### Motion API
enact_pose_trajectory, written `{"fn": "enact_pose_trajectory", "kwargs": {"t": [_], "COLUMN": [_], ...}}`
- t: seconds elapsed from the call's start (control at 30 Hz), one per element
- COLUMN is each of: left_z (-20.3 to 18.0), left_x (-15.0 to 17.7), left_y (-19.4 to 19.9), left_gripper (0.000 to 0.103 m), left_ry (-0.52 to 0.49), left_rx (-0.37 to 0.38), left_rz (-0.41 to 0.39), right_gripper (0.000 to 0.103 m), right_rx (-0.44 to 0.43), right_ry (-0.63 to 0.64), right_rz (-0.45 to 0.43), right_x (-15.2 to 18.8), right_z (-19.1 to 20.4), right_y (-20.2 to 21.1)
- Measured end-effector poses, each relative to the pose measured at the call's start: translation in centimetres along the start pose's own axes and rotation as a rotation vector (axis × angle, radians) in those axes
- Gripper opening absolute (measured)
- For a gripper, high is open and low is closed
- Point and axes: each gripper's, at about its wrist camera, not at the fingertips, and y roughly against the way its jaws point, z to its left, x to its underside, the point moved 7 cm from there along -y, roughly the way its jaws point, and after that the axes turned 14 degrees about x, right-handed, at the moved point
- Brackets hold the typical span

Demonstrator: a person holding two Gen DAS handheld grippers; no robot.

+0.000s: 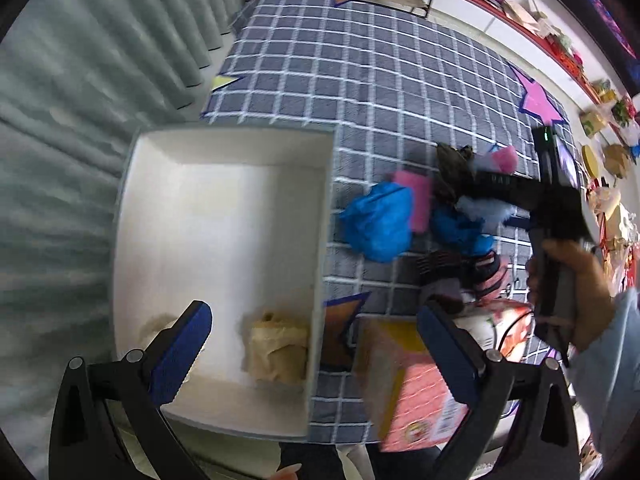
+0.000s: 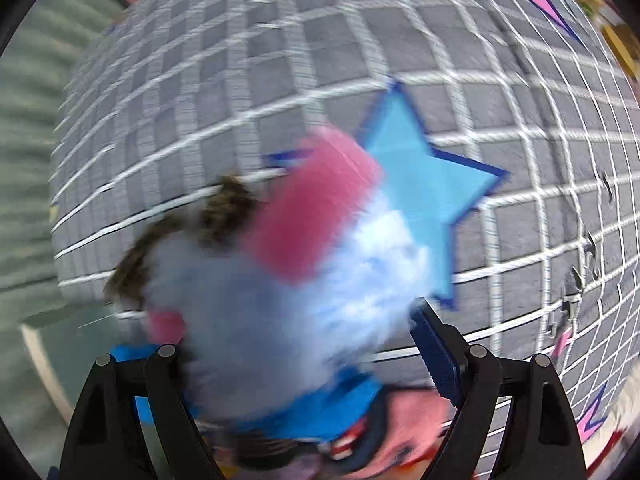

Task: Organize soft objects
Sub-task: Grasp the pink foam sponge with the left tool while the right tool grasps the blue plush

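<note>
Your soft things sit in a loose heap on the gray checked cloth (image 1: 360,80) that covers the desk, just to the right of the white box (image 1: 224,216): a crumpled blue bag (image 1: 378,220), a flat pink sponge (image 1: 416,200), a dark brown furry piece (image 1: 454,172), a pale blue fluffy piece (image 1: 484,208), a second blue wad (image 1: 460,232) and a striped dark-and-pink item (image 1: 480,272). Inside the box a beige crumpled lump (image 1: 278,346) lies against the right wall, near the lower corner; a second pale lump (image 1: 160,322) lies at lower left, partly behind a finger. Your left gripper (image 1: 316,344) hangs spread wide over the box's right wall, nothing between its fingers. A pink carton (image 1: 416,396) lies at the cloth's near edge, half hidden by the right finger. Your right gripper (image 2: 304,356) is spread wide above the heap with the pale blue fluff (image 2: 320,292) between the fingers; contact cannot be told. Its view is heavily smeared: the pink sponge (image 2: 312,204), brown fur (image 2: 224,208) and blue bag (image 2: 320,412) read as color patches only, and the left pad is hidden behind the fluff. From the left wrist view, the right gripper's tips are lost against the dark pile. Your hand (image 1: 576,288) shows on its handle.
</note>
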Motion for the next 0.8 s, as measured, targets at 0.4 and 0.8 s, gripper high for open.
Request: {"fn": "enact_pose_trajectory", "kwargs": {"t": [0.4, 0.8], "left_z": [-11.2, -20.5], "left_x": [-5.5, -10.1], "left_y": [-5.8, -14.5], "left_gripper": [0.103, 0.103], "left_ry": [-0.244, -0.391], "left_rx": [-0.022, -0.051], "left_rz": [0.080, 0.105], "right_gripper": [0.087, 0.087], "right_rx": [0.084, 0.005], "right_ry": [-0.362, -0.126], "right_rz": [0.093, -0.111], "right_x": [2.6, 2.9], "right_z": [-23.0, -22.1], "right_y": [-2.5, 1.6]}}
